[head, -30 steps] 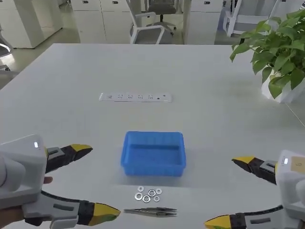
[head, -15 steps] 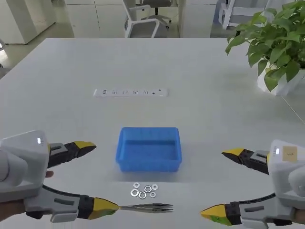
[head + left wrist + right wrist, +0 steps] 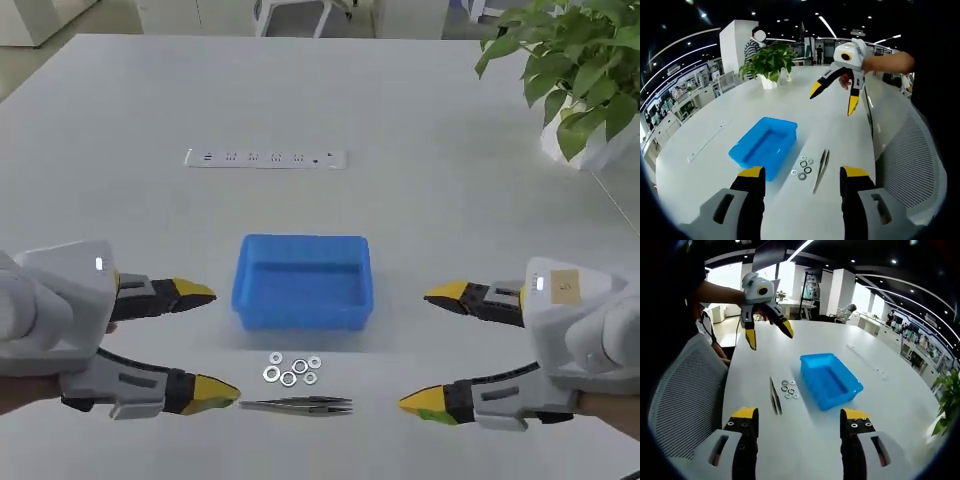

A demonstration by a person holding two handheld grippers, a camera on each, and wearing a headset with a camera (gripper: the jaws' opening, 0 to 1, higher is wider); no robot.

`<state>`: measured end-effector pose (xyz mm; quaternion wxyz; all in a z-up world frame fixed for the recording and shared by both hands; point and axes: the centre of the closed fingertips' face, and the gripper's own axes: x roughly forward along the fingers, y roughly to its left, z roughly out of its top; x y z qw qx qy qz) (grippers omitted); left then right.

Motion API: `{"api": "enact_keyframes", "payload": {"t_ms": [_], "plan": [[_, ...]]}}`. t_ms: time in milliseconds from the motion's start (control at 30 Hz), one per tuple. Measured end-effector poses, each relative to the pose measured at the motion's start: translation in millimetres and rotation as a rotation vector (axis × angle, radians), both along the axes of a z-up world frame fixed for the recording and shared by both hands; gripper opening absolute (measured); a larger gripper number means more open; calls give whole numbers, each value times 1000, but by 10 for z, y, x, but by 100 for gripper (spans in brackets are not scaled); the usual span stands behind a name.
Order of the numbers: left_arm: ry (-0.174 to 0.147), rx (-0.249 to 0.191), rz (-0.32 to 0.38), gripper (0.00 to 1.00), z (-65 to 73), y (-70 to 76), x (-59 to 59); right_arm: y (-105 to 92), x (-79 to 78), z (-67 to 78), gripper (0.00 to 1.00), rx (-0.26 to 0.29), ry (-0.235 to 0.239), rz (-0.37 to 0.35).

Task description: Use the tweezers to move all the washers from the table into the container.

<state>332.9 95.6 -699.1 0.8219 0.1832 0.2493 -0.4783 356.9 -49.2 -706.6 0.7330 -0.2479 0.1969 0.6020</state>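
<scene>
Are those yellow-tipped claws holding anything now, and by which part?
Nothing is held. The left gripper and right gripper are both open; the thin metal tweezers lie on the white table.

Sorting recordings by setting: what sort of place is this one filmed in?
Probably an open-plan office: a big white table with a power strip and a potted plant on it, and rows of desks under ceiling lights in the background.

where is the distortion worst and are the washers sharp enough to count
Both gripper views: fisheye, the table curves strongly. Head view: straight lines, even soft light, faint shadows; washers small but sharp, about six.
</scene>
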Motion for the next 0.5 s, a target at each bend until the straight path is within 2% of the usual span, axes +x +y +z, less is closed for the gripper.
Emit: {"api": "enact_keyframes", "payload": {"t_ms": [300, 500], "plan": [[16, 56, -55, 52, -179, -9, 28, 100, -34, -114, 53, -50, 1, 90], [46, 103, -107, 43, -318, -34, -15, 172, -79, -187, 45, -85, -1, 154]]}}
